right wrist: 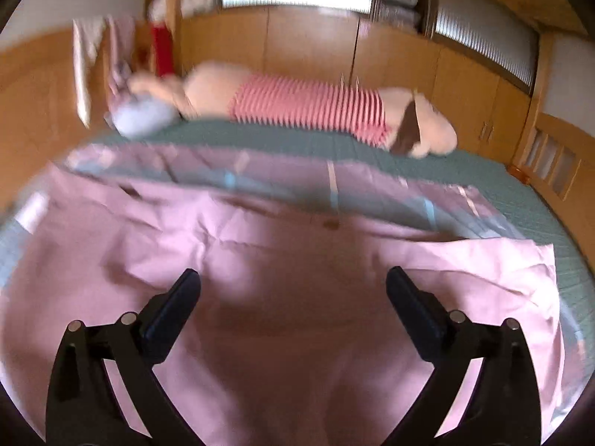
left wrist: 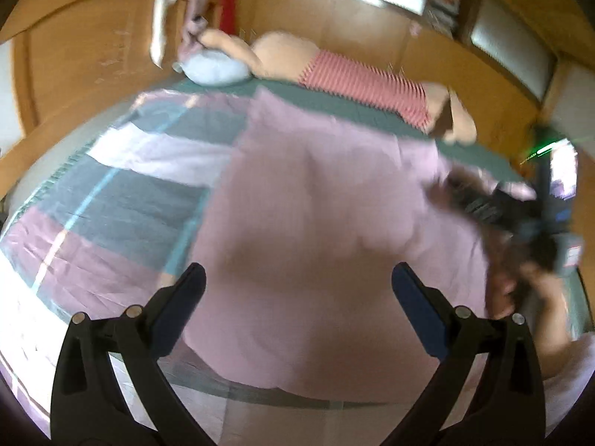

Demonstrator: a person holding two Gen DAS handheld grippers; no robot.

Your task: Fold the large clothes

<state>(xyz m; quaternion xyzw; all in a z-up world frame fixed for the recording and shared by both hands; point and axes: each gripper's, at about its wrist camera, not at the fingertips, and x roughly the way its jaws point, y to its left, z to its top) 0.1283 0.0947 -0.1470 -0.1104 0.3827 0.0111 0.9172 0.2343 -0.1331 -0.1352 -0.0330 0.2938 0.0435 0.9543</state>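
Note:
A large pink cloth point(left wrist: 327, 200) lies spread on the bed, folded over so its plain pink side covers part of its grey, white and pink striped side point(left wrist: 122, 186). My left gripper point(left wrist: 297, 278) hovers open and empty above the pink cloth. In the left wrist view my right gripper point(left wrist: 483, 204) shows blurred at the cloth's right edge, held by a hand. In the right wrist view my right gripper point(right wrist: 293, 282) is open and empty above the pink cloth point(right wrist: 282, 260), whose striped edge point(right wrist: 334, 189) shows beyond.
A green bedspread point(right wrist: 297, 137) covers the bed. A big plush toy in a red-striped shirt point(right wrist: 308, 107) lies along the far side, with a pale blue cushion point(left wrist: 214, 68) beside it. Wooden cabinets point(right wrist: 312, 41) line the wall behind.

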